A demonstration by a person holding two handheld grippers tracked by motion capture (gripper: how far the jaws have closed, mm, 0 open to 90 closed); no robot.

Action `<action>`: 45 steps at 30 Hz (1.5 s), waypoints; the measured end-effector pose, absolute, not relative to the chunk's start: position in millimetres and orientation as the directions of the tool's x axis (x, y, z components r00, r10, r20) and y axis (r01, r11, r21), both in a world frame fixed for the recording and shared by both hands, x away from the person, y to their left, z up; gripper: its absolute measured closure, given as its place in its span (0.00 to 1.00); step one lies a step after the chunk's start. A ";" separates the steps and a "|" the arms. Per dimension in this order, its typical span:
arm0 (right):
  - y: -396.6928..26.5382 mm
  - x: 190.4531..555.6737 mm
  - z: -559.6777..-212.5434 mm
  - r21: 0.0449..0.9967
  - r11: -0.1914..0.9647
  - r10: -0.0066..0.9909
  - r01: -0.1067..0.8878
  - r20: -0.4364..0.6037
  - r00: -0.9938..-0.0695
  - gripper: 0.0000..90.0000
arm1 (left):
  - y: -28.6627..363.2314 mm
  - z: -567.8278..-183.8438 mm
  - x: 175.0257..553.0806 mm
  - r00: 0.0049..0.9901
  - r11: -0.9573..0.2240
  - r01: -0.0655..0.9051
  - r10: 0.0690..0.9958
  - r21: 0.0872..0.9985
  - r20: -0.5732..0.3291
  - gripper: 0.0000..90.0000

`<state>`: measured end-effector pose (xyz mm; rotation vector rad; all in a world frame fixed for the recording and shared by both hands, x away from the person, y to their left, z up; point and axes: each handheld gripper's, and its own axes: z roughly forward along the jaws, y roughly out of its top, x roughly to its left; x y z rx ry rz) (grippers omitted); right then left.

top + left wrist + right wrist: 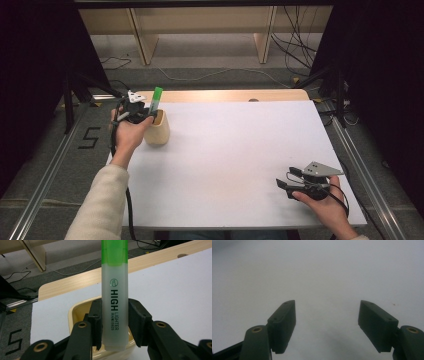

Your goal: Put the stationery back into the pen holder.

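Green highlighter held upright over the cream cup, clamped in the left gripper.

The highlighter (115,297) stands upright, green cap up, its lower end just above the open mouth of the cream cup (158,131); whether it touches the rim I can't tell. The left gripper (115,322) has its two black pads pressed against the highlighter's pale barrel, one on each side. The cup sits near the far left corner of the white table (240,150). Well away from the cup, at the near right corner, the right gripper (327,325) rests low over bare tabletop, jaws spread wide with nothing between them.
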<state>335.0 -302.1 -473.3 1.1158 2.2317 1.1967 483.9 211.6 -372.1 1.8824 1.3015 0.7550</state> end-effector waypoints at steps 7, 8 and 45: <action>-302.2 335.1 -473.4 0.821 0.325 0.786 0.470 0.042 -0.617 0.34 | 212.4 -373.9 487.0 0.314 -0.232 0.521 0.947 0.821 0.069 0.74; -302.2 335.1 -473.4 0.820 0.325 0.786 0.470 0.042 -0.617 0.34 | 212.4 -374.3 487.4 0.314 -0.232 0.521 0.947 0.821 0.068 0.74; -302.1 334.4 -473.5 0.816 0.326 0.785 0.477 0.047 -0.617 0.34 | 211.5 -394.7 494.2 0.286 -0.206 0.488 0.956 0.848 0.067 0.73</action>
